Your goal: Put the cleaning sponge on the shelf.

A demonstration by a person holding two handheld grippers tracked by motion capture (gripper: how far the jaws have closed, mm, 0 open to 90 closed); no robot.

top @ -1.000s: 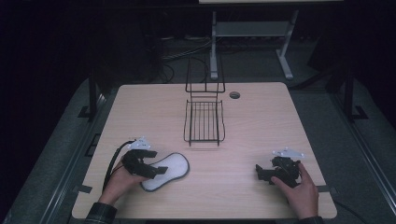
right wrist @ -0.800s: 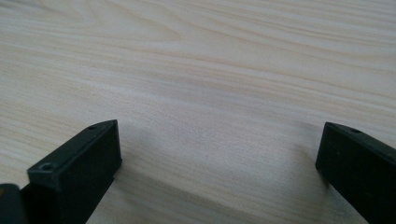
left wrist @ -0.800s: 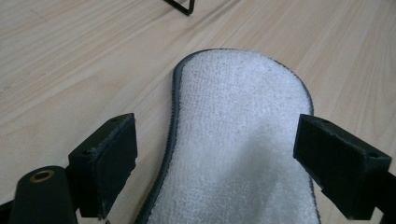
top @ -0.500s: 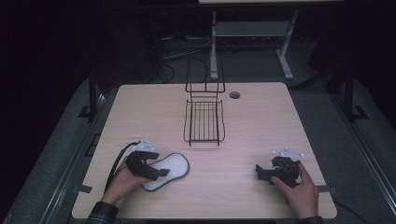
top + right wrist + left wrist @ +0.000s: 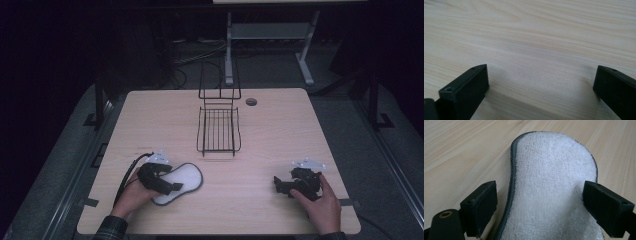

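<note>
Insole [image 5: 180, 181] lies near the desk's [image 5: 280, 150] front-left corner, long axis running away between the spread jaws of the left gripper [image 5: 172, 186], which straddles its near end; right gripper [image 5: 276, 185] rests unclenched, well apart.

White fleecy insole [image 5: 554, 185] edged dark grey, black wire rack [image 5: 218, 129], pale wood-grain table [image 5: 300, 135], black gripper jaws, plaid sleeve cuff [image 5: 112, 231]
</note>
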